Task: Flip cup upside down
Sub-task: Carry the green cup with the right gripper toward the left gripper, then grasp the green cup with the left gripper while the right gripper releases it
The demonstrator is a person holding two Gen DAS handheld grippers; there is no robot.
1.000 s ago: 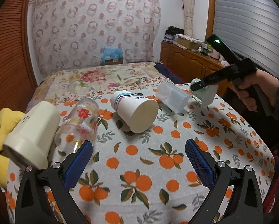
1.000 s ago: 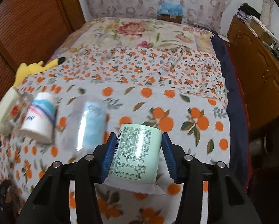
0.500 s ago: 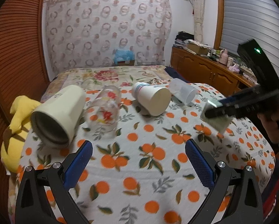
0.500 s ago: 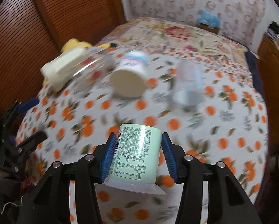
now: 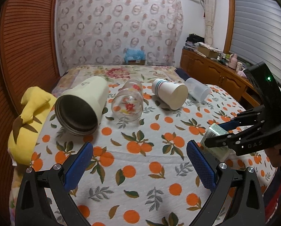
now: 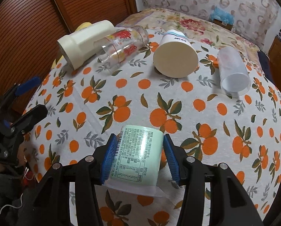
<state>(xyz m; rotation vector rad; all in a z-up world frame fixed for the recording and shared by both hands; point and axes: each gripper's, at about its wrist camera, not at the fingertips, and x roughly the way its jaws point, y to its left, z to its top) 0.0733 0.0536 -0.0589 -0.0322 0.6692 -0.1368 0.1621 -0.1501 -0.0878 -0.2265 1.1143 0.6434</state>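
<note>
Meanwhile, the right gripper point(image 6: 138, 155) clamps the pale green cup point(image 6: 138, 156) at 6 o'clock over the orange-print tablecloth point(image 6: 140, 98); the left gripper point(image 5: 140, 163) gapes empty. Four cups lie toppled from 10 to 2 o'clock.

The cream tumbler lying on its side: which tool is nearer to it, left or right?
Left. The left tool is open just in front of the cream tumbler; the right tool, holding the green cup, is across the cloth.

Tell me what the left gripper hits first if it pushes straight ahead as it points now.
Probably the clear floral glass, lying on its side roughly centred ahead of the open left gripper. Only the orange-print cloth lies between; depth is uncertain.
</note>
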